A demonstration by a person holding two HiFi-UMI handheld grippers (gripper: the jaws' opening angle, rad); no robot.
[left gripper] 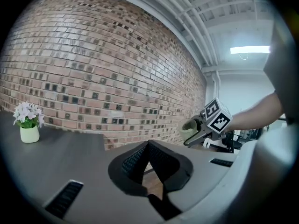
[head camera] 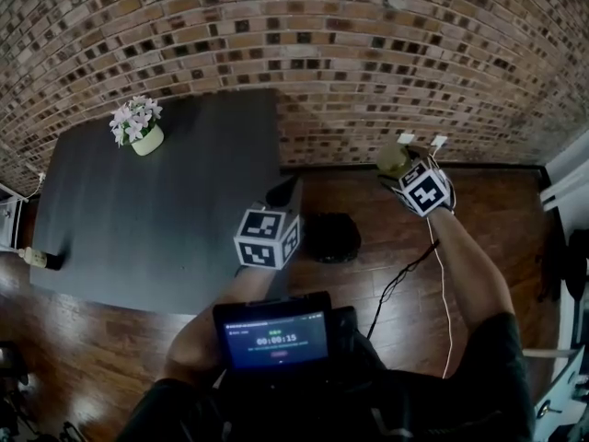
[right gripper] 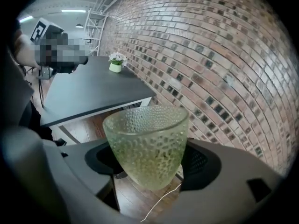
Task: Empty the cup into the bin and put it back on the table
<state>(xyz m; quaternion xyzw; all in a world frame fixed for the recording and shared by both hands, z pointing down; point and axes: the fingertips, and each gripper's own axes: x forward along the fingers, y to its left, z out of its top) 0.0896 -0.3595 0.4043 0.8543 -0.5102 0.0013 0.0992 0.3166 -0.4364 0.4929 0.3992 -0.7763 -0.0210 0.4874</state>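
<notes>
A dimpled, pale green glass cup (right gripper: 147,143) sits between the jaws of my right gripper (right gripper: 148,160), which is shut on it. I see nothing inside the cup. In the head view this gripper (head camera: 399,157) holds the cup (head camera: 390,162) over the wooden floor, to the right of the table and close to the brick wall. The black bin (head camera: 331,238) stands on the floor between my two hands. My left gripper (head camera: 283,193) is near the table's right edge, its fingertips (left gripper: 148,146) touching with nothing in them. From the left gripper view, the cup (left gripper: 190,126) shows at the right.
The dark table (head camera: 166,210) fills the left side, with a small pot of flowers (head camera: 138,127) at its far corner and a small bottle-like thing (head camera: 41,259) at its left edge. A brick wall (head camera: 368,63) runs behind. A cable (head camera: 405,279) lies on the floor.
</notes>
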